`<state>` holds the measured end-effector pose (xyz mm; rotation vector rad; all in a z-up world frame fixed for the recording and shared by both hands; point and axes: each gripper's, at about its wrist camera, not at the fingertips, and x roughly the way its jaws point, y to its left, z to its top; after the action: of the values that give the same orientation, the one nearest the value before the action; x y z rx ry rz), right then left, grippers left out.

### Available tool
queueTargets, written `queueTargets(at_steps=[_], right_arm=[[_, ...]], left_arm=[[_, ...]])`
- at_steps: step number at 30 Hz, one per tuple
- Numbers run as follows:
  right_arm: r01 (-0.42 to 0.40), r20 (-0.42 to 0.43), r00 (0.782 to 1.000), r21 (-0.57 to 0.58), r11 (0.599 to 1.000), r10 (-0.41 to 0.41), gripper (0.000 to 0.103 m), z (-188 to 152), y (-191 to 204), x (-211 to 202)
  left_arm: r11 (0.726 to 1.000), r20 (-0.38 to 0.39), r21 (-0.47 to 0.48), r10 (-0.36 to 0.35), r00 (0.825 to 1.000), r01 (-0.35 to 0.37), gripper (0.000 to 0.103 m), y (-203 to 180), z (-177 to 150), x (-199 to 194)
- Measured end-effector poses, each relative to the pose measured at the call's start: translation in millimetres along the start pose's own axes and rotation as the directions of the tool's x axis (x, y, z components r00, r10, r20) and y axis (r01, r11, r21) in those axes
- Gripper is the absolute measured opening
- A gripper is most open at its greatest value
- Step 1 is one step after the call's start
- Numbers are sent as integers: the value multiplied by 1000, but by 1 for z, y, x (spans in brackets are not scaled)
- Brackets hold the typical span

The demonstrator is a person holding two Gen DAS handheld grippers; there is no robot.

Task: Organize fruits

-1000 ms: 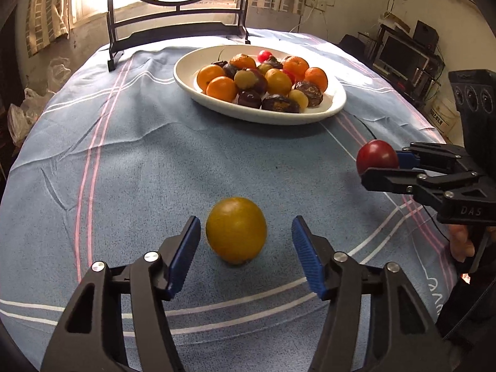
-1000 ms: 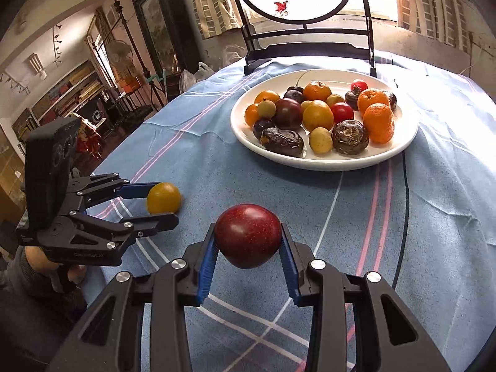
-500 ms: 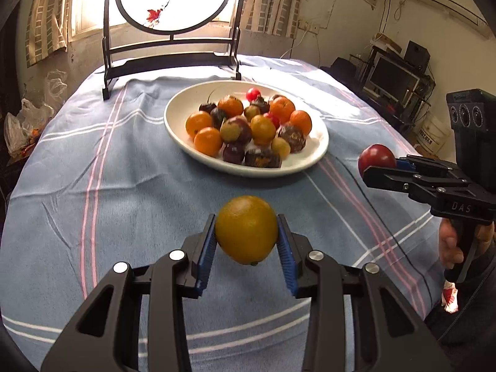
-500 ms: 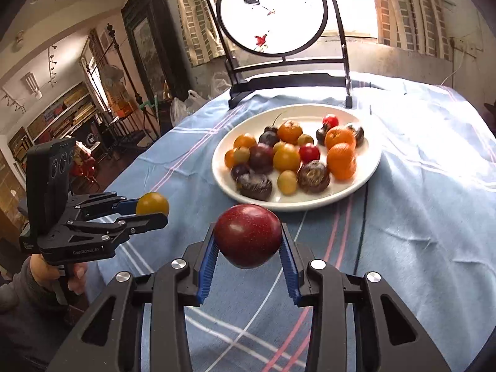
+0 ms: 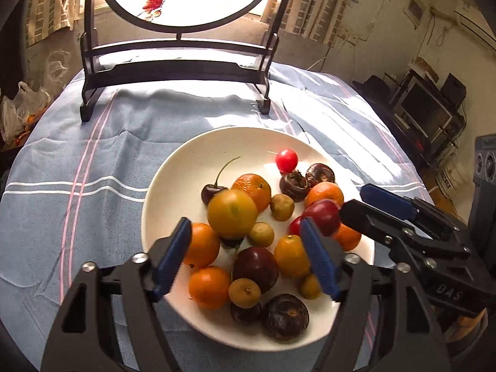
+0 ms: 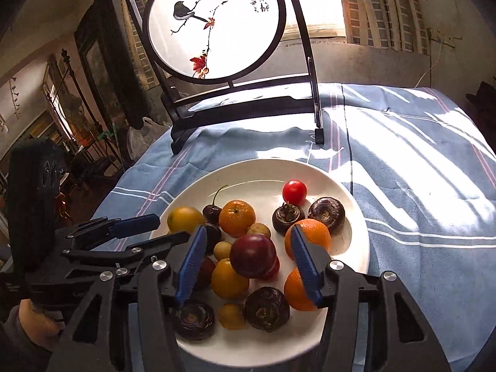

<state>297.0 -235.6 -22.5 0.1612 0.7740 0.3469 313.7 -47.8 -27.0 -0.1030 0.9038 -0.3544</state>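
Above the glossy white plate, the left gripper stands wide open, its ribbed blue pads clear of the smooth yellow fruit lying on the heap, and the right gripper is likewise spread, the shiny dark-red plum resting loose between its pads on other fruit. Around them lie dimpled oranges, wrinkled dark-brown round fruits and a slick red cherry tomato. Raised letters "DAS" mark the right gripper's black body in the left view, and beyond the plate the striped blue cloth carries a round bird-painted screen bearing brushed characters too small to read.
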Motion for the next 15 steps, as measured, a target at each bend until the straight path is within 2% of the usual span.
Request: queueTargets(at_steps=[2,3,5,6,8,11,13,15], right_arm=[[-20,12,1000,1,1000,20,63,-7,1,-12],[-11,24,1000,-5,1000,11,71,-12,3,-21],[22,48,999,-19,1000,-21,92,-29,6,-42],[46,57,997,-25,999,-45,97,-40,8,-53],[61,53,997,-41,997,-59,100,-64,13,-73],[53,45,998,-36,998,-51,100,-101,18,-103],[57,81,995,-29,998,-55,100,-122,22,-127],[89,129,988,-25,996,-85,100,-138,23,-150]], left_arm=[[1000,37,-5,10,999,-10,91,2,-6,-14],[1000,49,0,25,999,-25,93,2,-11,-22],[999,62,14,31,998,-32,94,1,-27,-38],[999,63,28,39,997,-40,98,-1,-37,-46],[995,62,57,79,995,-83,98,-6,-61,-61],[991,83,98,82,993,-90,98,-16,-100,-88],[989,112,99,100,989,-111,98,-21,-123,-107],[993,112,85,77,991,-87,98,-24,-141,-122]])
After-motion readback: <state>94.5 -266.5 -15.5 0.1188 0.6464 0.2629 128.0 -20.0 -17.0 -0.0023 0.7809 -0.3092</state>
